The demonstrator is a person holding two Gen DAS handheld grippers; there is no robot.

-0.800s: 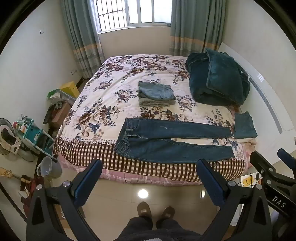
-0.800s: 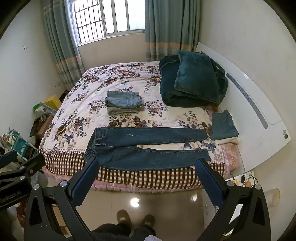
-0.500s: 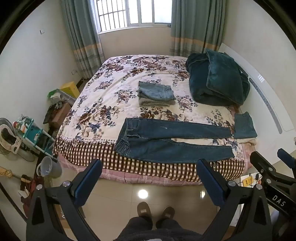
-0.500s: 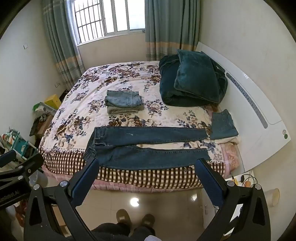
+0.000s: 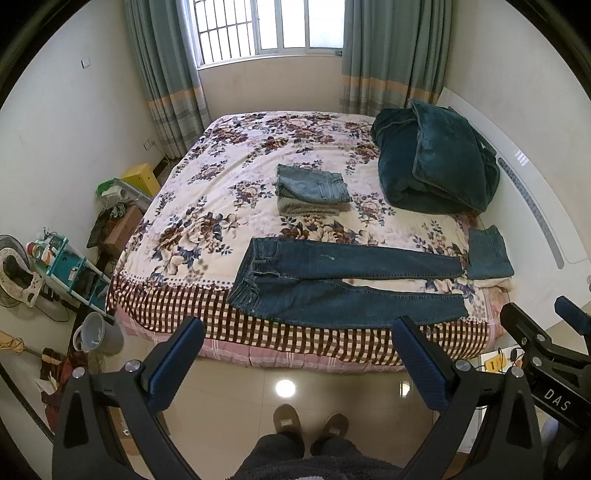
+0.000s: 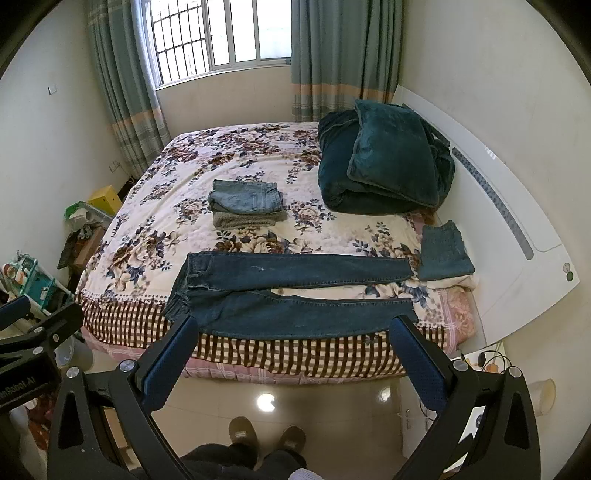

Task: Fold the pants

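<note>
While nothing has shifted over the last moment, the dark jeans [image 5: 343,284] lie unfolded on the bed [image 5: 229,177] ahead of and below the released, empty left gripper [image 5: 295,365] and right gripper [image 6: 291,362], so folding hasn't begun.

Bright window [image 5: 266,26] daylight, floor [image 5: 285,387] glare, sharp, fisheye-warped edges
</note>
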